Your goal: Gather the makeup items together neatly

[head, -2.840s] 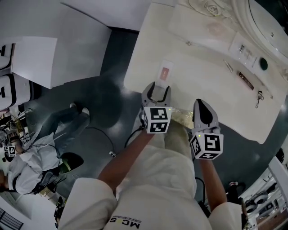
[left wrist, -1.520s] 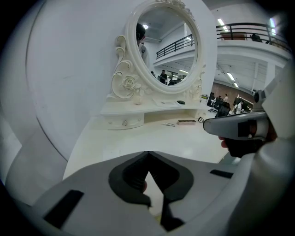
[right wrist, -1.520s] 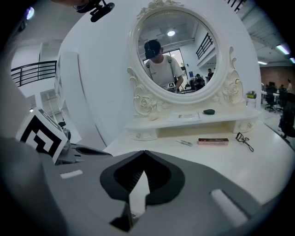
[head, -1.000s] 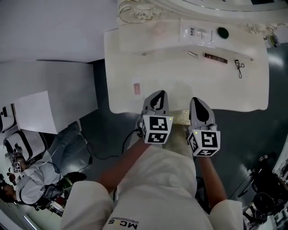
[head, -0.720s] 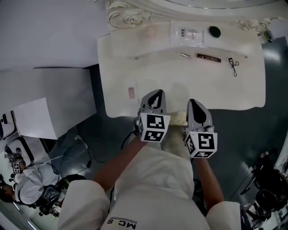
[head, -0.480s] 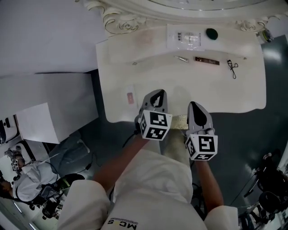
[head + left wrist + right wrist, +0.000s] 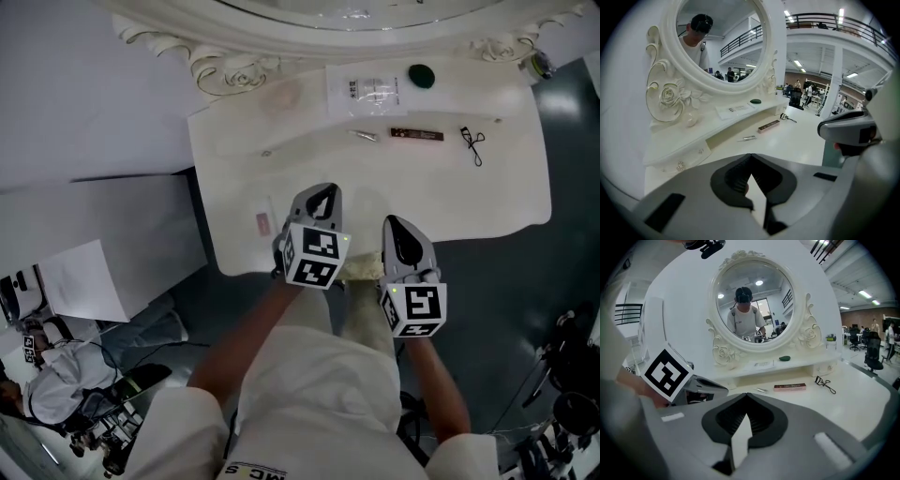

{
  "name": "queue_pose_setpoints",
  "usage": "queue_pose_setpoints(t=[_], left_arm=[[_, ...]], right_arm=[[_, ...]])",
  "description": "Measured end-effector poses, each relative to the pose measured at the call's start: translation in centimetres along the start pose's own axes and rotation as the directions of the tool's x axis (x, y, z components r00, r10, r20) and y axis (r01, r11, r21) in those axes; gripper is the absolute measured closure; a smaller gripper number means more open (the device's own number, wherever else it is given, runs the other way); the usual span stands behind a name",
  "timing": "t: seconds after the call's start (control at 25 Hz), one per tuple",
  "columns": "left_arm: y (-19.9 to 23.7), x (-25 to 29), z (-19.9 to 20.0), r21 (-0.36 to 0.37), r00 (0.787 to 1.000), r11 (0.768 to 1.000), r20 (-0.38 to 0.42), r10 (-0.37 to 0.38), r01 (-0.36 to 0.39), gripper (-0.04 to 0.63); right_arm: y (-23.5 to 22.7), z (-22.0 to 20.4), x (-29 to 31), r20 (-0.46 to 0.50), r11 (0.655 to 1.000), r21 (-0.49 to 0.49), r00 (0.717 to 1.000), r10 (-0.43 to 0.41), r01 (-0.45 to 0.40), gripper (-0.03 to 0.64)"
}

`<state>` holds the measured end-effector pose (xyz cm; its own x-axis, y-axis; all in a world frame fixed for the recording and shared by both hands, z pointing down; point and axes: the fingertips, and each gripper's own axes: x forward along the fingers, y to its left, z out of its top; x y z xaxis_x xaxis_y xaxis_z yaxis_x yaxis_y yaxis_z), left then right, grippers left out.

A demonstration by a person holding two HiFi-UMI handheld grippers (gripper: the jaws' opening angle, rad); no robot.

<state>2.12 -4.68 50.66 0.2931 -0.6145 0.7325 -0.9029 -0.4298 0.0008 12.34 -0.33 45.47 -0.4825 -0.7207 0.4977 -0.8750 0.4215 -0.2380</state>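
**Writing.** Printed label on the clear packet (image 7: 366, 89), too small to read. Lettering on the brown stick (image 7: 416, 134), also illegible. Black-and-white square markers on both gripper cubes.

**Left gripper** (image 7: 322, 193). Jaws pressed fully together with nothing between them, touching nothing. Hangs over the front part of the table (image 7: 506, 187), tilted down and aimed toward the mirror frame (image 7: 230, 67).

**Right gripper** (image 7: 396, 228). Jaws likewise fully together, empty and touching nothing. Sits just beside the left gripper, at the table's front edge.

**Makeup items.** Six pieces, spread out, none held.
- Packet: flat on the raised shelf under the mirror frame.
- Green round item (image 7: 421, 75): on the same shelf, just right of the packet.
- Silver tube (image 7: 364, 135): small, lying on the table top in front of the shelf, near the stick's left end.
- Stick: lying lengthwise along the shelf front, between the tube and the curler.
- Curler (image 7: 472, 145): black, flat on the table to the right of the stick, well apart from both grippers.
- Sachet (image 7: 263, 223): white with a pink patch, near the table's left front edge. Close to the left gripper but not touched, and well apart from the other five.
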Motion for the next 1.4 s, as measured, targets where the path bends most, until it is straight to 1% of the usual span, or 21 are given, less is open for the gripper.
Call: queue_pose_setpoints(t=[0.16,0.36,0.4,0.48,0.68,0.8,1.04,1.2,1.4], left_arm=[[-0.2,0.9,0.9,0.064,1.0,0.998,0.015,-0.028,0.027,0.584],[-0.5,2.1,1.8,0.097,0.997,0.992,0.021,-0.08,0.078,0.583],[-0.6,2.3,1.9,0.112,0.995,0.989,0.018,-0.096,0.093,0.575],[-0.9,2.9,2.1,0.146,0.992,0.981,0.007,-0.127,0.125,0.488],[-0.8,4.3,2.8,0.194,0.989,0.97,-0.006,-0.148,0.147,0.466],[-0.4,5.1,3.1,0.216,0.988,0.964,-0.012,-0.154,0.153,0.442],[-0.1,7.0,3.4,0.239,0.985,0.956,-0.033,-0.167,0.17,0.407],[0.1,8.3,3.1,0.215,0.983,0.959,-0.054,-0.175,0.183,0.396],[0.5,9.8,3.1,0.192,0.984,0.966,-0.07,-0.165,0.176,0.396]], right_arm=[[-0.2,-0.3,0.6,-0.018,1.0,0.018,1.0,-0.003,0.003,0.615],[-0.3,-0.2,1.2,-0.018,1.0,0.029,1.0,-0.007,0.008,0.615],[-0.3,-0.2,1.4,-0.019,0.999,0.031,1.0,-0.008,0.009,0.615],[-0.4,-0.2,1.7,-0.024,0.999,0.037,1.0,-0.01,0.011,0.615],[-1.0,0.0,2.3,-0.024,0.999,0.044,1.0,-0.019,0.02,0.615],[-1.2,0.2,2.8,-0.024,0.999,0.046,0.999,-0.024,0.025,0.615],[-2.0,0.4,3.3,-0.027,0.998,0.053,0.999,-0.032,0.034,0.615],[-2.5,0.3,3.6,-0.028,0.997,0.061,0.999,-0.043,0.045,0.615],[-3.0,0.1,3.8,-0.033,0.996,0.071,0.998,-0.05,0.053,0.615]])
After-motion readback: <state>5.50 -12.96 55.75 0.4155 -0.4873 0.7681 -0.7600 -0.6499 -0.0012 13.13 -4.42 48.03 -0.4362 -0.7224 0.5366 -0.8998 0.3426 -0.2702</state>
